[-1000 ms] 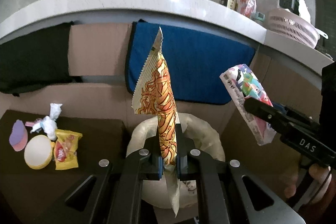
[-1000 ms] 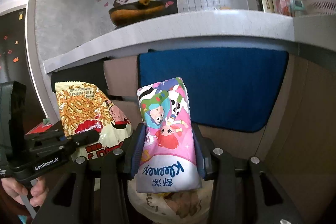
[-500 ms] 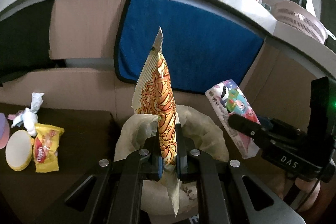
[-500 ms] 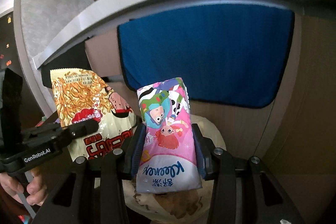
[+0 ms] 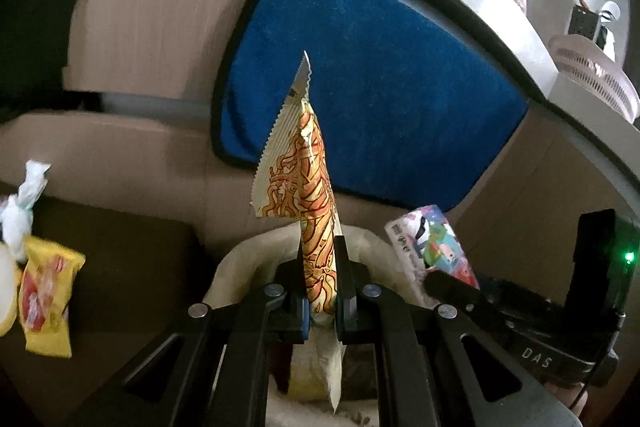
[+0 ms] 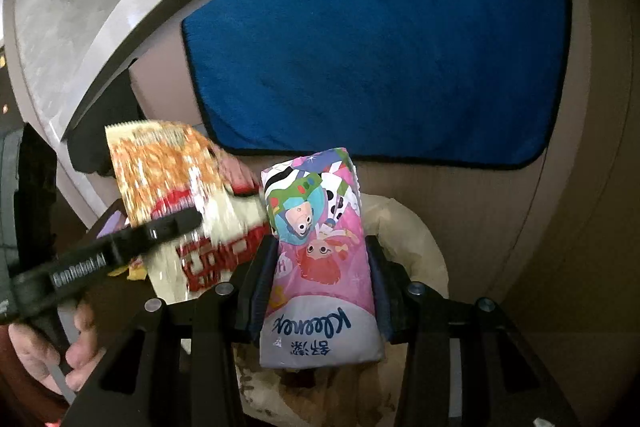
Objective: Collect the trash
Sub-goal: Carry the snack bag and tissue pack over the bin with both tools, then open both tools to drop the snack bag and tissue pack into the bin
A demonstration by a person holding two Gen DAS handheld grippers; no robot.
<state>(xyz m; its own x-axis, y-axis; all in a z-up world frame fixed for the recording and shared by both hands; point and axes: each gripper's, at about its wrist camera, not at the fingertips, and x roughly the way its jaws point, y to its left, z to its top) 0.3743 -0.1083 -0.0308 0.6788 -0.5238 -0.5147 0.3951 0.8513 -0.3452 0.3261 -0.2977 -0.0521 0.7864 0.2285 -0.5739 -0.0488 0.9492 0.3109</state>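
My left gripper (image 5: 320,287) is shut on an orange noodle wrapper (image 5: 312,211), held edge-on and upright over the open cream trash bag (image 5: 240,267). The wrapper shows blurred in the right wrist view (image 6: 172,183). My right gripper (image 6: 320,267) is shut on a pink Kleenex tissue pack (image 6: 320,247), held above the same bag (image 6: 412,239). The tissue pack also shows in the left wrist view (image 5: 432,247), just right of the wrapper.
A yellow snack packet (image 5: 44,291), a crumpled white tissue (image 5: 20,211) and a round pale object (image 5: 6,295) lie on the dark table (image 5: 120,267) at left. A blue towel (image 5: 360,87) hangs on the cabinet behind. A counter with a pink basket (image 5: 592,75) is above.
Both grippers have moved down and closer over the trash bag, each still holding its item. The views tilted down, so the countertop and wall slid up out of sight.
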